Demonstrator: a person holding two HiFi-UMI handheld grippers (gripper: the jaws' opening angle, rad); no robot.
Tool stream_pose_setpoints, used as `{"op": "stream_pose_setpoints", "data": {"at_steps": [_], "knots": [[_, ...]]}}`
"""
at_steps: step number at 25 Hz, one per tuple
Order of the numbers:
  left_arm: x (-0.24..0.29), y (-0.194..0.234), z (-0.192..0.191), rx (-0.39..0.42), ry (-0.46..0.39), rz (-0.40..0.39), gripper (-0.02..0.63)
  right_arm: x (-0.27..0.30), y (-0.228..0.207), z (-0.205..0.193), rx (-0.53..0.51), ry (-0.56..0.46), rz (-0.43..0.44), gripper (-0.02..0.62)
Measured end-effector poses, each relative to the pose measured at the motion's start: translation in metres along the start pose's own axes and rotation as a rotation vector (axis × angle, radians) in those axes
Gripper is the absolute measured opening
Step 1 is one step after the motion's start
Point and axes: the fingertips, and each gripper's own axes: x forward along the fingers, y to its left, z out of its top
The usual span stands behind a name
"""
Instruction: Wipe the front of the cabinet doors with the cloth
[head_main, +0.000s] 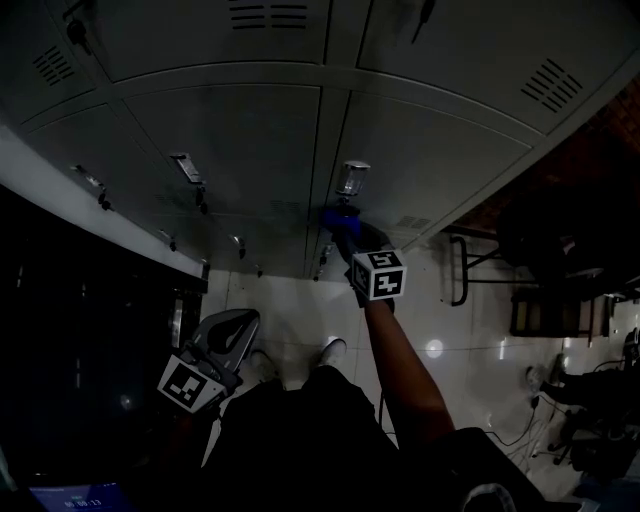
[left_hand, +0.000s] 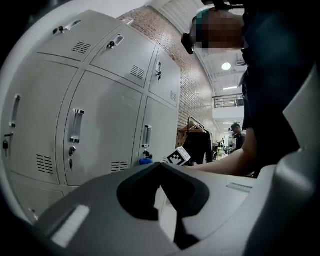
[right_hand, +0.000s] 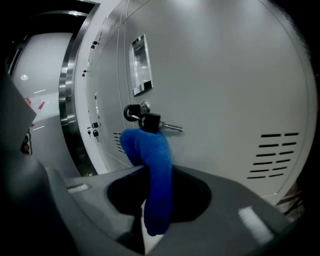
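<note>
1 of the 2 tools is doing the work: the right tongs (right_hand: 156, 192) are clamped on a blue cloth (right_hand: 147, 147). Its bunched end seems pressed to the grey locker door (right_hand: 225, 90), just under the keys (right_hand: 146, 120) hanging in the lock. The left tongs (left_hand: 159, 167) hang low at the person's side, closed together and holding nothing. I'd say the wipe is under way around the lock. Doing it well means spreading the cloth flat, steering round the keys and recessed handle (right_hand: 140, 65), and overlapping passes toward the vent slots (right_hand: 272, 155).
</note>
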Motion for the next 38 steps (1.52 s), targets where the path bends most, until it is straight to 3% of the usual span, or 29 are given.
{"op": "stream_pose_setpoints", "data": {"at_steps": [9,17,23,26,29,34,38], "knots": [[0.038,-0.027,0.010,0.028,-0.010,-0.048,0.000,-0.053,-0.083,-0.013,0.040,-0.003,-0.125,0.086],[0.074,-0.056,0.012,0.043,-0.012,-0.075,0.000,-0.110,-0.168,-0.022,0.138,-0.039,-0.237,0.086],[0.083,-0.071,0.021,0.060,-0.034,-0.109,0.000,-0.148,-0.185,-0.008,0.176,-0.116,-0.251,0.086],[0.079,-0.068,0.022,0.055,-0.045,-0.120,0.000,-0.175,-0.152,0.024,0.106,-0.202,-0.197,0.086],[0.061,-0.059,0.019,0.038,-0.057,-0.120,0.000,-0.199,-0.091,0.051,0.020,-0.271,-0.119,0.086],[0.005,-0.039,0.016,0.038,-0.096,-0.120,0.000,-0.217,0.051,0.070,-0.089,-0.329,0.058,0.086],[-0.058,-0.019,0.009,0.041,-0.113,-0.142,0.000,-0.222,0.172,0.069,-0.110,-0.365,0.195,0.086]]}}
